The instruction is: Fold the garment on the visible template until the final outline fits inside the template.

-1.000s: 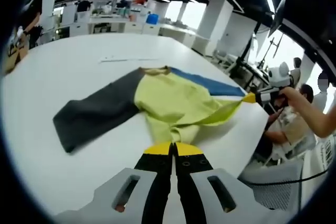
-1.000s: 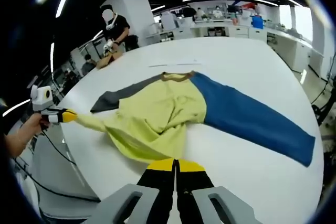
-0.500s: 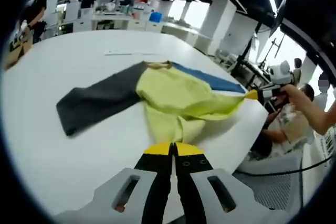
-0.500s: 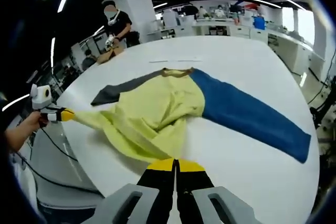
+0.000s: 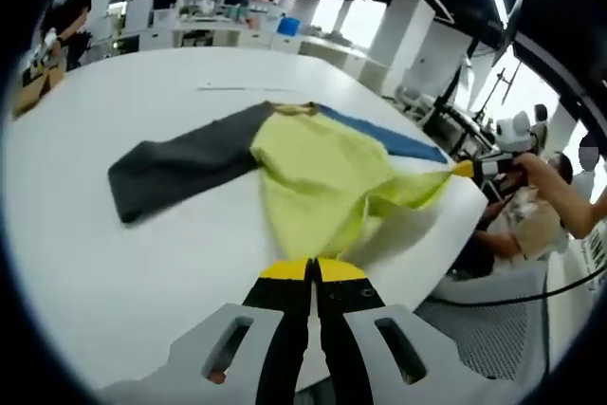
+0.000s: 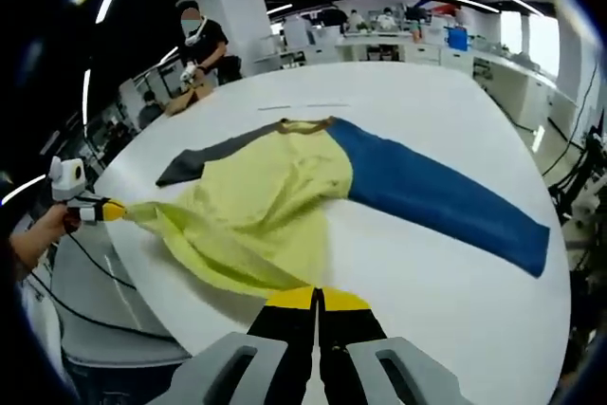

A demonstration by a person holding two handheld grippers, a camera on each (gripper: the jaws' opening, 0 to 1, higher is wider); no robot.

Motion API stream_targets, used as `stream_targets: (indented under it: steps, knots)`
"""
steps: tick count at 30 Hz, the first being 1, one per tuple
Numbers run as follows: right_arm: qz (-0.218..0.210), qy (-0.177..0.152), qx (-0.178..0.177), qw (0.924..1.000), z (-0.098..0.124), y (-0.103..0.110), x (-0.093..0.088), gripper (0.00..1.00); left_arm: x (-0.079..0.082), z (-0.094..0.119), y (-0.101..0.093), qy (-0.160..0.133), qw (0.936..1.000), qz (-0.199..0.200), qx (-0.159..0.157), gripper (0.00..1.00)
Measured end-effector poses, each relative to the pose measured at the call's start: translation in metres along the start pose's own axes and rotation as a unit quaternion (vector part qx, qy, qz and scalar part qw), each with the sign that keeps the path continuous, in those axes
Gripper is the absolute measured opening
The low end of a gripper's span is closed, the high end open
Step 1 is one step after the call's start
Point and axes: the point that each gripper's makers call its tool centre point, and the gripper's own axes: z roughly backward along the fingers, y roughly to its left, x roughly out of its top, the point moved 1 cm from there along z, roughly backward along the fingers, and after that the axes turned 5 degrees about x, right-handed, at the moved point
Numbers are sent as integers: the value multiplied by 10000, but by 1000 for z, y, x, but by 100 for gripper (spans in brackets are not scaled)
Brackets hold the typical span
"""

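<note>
A long-sleeved garment lies on the white table [image 5: 104, 263]: yellow body [image 5: 313, 163], dark grey sleeve [image 5: 180, 163], blue sleeve [image 5: 384, 137]. My left gripper [image 5: 311, 272] is shut on the yellow hem at the near table edge. Off to the right, my right gripper [image 5: 462, 169] pinches another hem corner. In the right gripper view the yellow body [image 6: 256, 206] spreads between the blue sleeve [image 6: 436, 201] and grey sleeve [image 6: 199, 158], with a brown collar [image 6: 303, 124] at the far end. My right gripper [image 6: 318, 299] is shut on the hem; the left gripper [image 6: 112, 211] holds the stretched corner.
A faint thin line [image 5: 237, 88] marks the table beyond the collar. A hand and sleeve [image 5: 560, 192] show past the table's edge, over grey floor with cables. A person [image 6: 194, 40] stands by a cardboard box at the far corner. Desks line the back.
The hem is drawn tighter between the two grippers and the yellow body lies flatter with fewer folds. Both views have shifted a little with the hands.
</note>
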Motion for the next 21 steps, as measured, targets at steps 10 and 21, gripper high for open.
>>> stream_targets:
  steps: [10,21]
  knots:
    - [-61,4,-154,9999,15,1,-15,0,-17,4,2,136,9998,125,61,0]
    - [-113,336,-272,9990,19,5,-45,0,-44,3,-3,513,9987,-34,57,0]
